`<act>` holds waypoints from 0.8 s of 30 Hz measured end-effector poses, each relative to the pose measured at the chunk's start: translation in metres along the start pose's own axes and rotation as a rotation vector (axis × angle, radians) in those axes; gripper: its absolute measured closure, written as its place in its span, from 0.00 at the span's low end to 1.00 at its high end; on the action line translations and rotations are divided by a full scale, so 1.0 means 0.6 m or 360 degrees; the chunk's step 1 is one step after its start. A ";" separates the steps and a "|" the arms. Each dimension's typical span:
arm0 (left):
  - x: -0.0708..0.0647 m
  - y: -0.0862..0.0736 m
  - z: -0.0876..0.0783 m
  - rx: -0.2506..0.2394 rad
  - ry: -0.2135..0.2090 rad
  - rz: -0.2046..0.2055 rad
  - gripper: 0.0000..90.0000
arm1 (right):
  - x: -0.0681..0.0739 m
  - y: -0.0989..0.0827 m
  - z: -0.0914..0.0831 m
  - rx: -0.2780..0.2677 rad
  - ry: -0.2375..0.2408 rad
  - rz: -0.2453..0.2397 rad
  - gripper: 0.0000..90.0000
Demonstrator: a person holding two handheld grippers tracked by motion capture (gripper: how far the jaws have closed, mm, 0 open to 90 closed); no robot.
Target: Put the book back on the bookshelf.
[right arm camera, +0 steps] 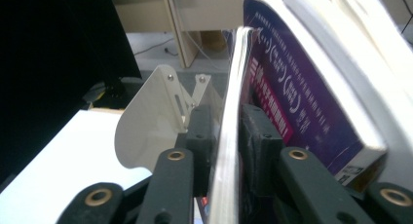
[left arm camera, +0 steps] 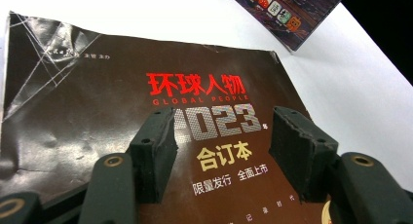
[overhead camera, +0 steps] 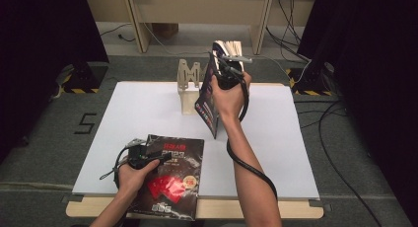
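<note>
**Books and bookend: stock on the white board**

White rectangular board point(overhead camera: 148, 108) on the table, carrying every item below.

Thick purple-covered paperback book point(overhead camera: 211, 91), standing upright on its lower edge near the board's middle, long axis vertical, page block fanned at the top. It lies just right of the bookend and touches the right gripper. In the right gripper view its cover point(right arm camera: 292, 87) rises to the right of a thin sheaf of pages.

Dark brown glossy magazine-style volume point(overhead camera: 175, 175), red and silver lettering, lying flat at the board's near edge, long axis running away from the person. Creased at one corner in the left gripper view point(left arm camera: 73, 87).

Cream metal L-shaped bookend point(overhead camera: 190, 86), upright at the board's far side, just left of the standing book; its curved plate point(right arm camera: 146, 121) sits ahead and left of the right jaws.

Right gripper point(overhead camera: 227, 71), raised on a lifted forearm, clamped narrowly on the sheaf of pages point(right arm camera: 229, 151) at the book's upper part. Judged nearer hand for sliding the book leftward against the bookend.

Left gripper point(overhead camera: 143, 158), resting low over the flat volume's near-left corner, wrist level, jaws parted wide above the cover with nothing between them point(left arm camera: 221, 156).
</note>
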State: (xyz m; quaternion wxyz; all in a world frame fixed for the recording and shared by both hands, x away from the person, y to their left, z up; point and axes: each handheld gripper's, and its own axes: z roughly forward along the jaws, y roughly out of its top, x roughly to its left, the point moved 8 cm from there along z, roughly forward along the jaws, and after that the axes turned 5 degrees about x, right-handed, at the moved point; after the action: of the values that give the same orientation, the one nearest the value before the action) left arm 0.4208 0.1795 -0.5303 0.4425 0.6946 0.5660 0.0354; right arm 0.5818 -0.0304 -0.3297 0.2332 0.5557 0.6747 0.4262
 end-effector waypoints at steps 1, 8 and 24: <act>0.000 0.000 -0.001 -0.0003 0.0000 -0.0001 0.46 | 0.000 -0.002 0.001 0.0017 -0.0001 0.0002 0.86; -0.001 -0.002 0.001 0.0005 -0.0003 0.0006 0.46 | -0.005 -0.008 0.006 0.0172 -0.0016 0.0033 0.92; -0.002 -0.005 0.006 0.0010 -0.0009 0.0004 0.46 | -0.019 0.007 -0.012 0.0042 0.0041 0.0114 0.94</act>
State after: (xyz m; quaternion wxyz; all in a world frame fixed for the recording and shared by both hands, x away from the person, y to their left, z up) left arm 0.4202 0.1765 -0.5338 0.4419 0.6969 0.5640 0.0321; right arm 0.5816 -0.0432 -0.3246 0.2017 0.5769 0.6630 0.4323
